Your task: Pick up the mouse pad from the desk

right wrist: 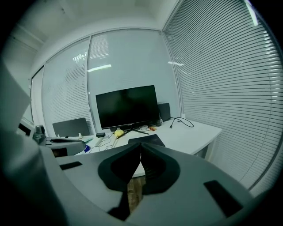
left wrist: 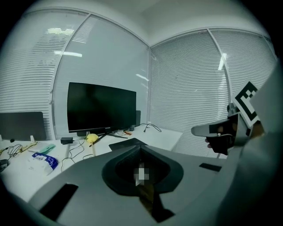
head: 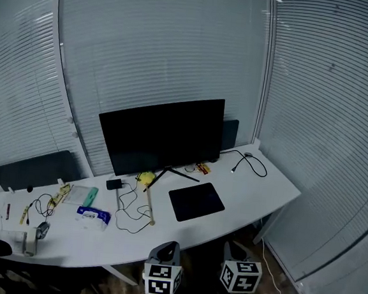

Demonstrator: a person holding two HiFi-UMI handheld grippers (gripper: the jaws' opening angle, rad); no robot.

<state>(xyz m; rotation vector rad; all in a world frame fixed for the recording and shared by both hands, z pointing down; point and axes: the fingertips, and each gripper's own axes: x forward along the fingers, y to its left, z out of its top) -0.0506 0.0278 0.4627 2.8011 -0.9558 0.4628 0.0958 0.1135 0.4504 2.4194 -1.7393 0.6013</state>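
The left gripper (head: pixel 169 247) hangs short of the desk (head: pixel 264 182), jaws together on nothing. The black mouse pad (head: pixel 196 201) lies flat near the front edge. The right gripper (head: pixel 232 247) is likewise closed, empty. Approach stage, I'd judge; next, jaws must part at the pad's edge.

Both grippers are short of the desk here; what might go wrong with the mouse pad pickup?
The mouse pad lies flat on the desk; the left gripper and right gripper are both shut, so they may push it rather than catch an edge. The monitor stand's foot and a wooden stick lie close by and might get knocked.
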